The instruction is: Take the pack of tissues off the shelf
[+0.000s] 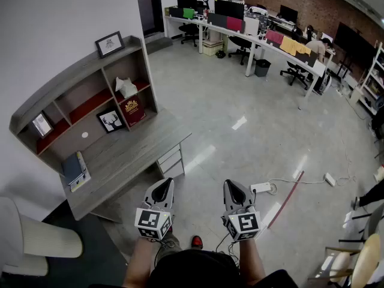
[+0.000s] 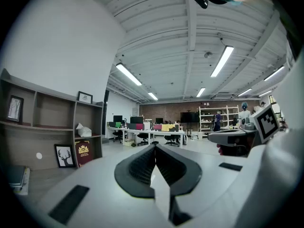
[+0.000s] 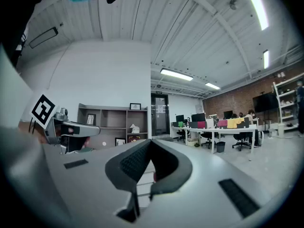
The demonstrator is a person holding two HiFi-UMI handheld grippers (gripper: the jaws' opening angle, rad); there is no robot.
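A soft, white, crumpled pack of tissues (image 1: 126, 87) sits on the red-lined upper ledge in the right-end compartment of the grey wooden shelf (image 1: 77, 75), along the bench's (image 1: 129, 155) back edge. A framed deer picture (image 1: 111, 120) and a maroon plaque (image 1: 132, 111) lean below it. The left hand-held gripper (image 1: 163, 188) and right hand-held gripper (image 1: 234, 191) have ribbed black jaws pressed together, empty, well off the bench's front edge.

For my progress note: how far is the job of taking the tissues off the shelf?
Nothing done yet: the pack of tissues sits on the shelf. In hand, nothing: left gripper and right gripper are shut, empty. Left: approach, grasp, lift off.
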